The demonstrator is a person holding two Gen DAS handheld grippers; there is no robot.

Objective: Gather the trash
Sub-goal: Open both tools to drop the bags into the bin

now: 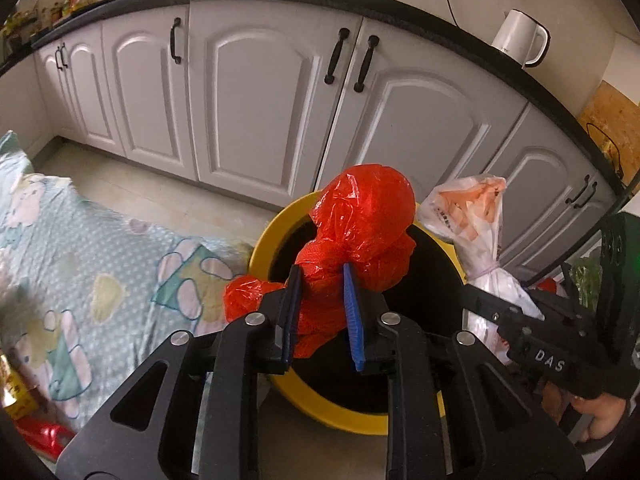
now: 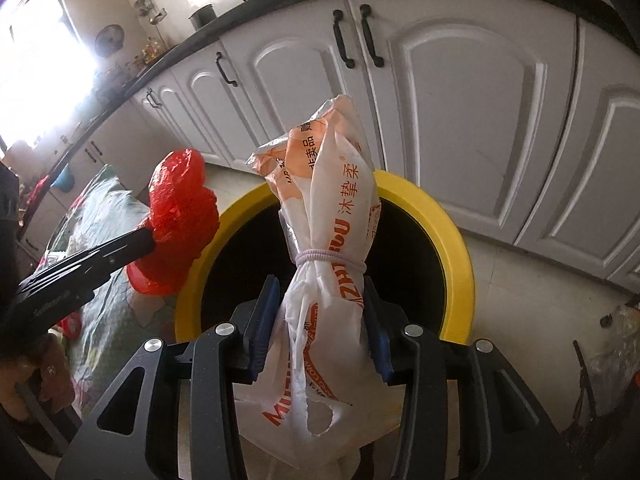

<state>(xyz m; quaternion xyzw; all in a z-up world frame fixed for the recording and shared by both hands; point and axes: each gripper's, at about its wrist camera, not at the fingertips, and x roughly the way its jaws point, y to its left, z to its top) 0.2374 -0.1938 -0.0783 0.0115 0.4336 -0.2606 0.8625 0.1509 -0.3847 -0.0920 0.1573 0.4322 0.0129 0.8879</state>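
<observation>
My left gripper [image 1: 322,280] is shut on a crumpled red plastic bag [image 1: 360,224] and holds it over the near rim of a yellow bin [image 1: 264,240] with a black inside. My right gripper [image 2: 322,292] is shut on a white and orange plastic bag [image 2: 332,208] tied with a pale band, held above the same bin [image 2: 452,248]. The red bag [image 2: 182,216] and the left gripper show at the left of the right wrist view. The white bag [image 1: 476,224] and the right gripper show at the right of the left wrist view.
White kitchen cabinets [image 1: 248,92] with black handles stand behind the bin under a black counter. A white kettle [image 1: 520,38] is on the counter. A patterned light-blue cloth [image 1: 80,264] covers a surface left of the bin. The tiled floor [image 2: 532,312] lies around the bin.
</observation>
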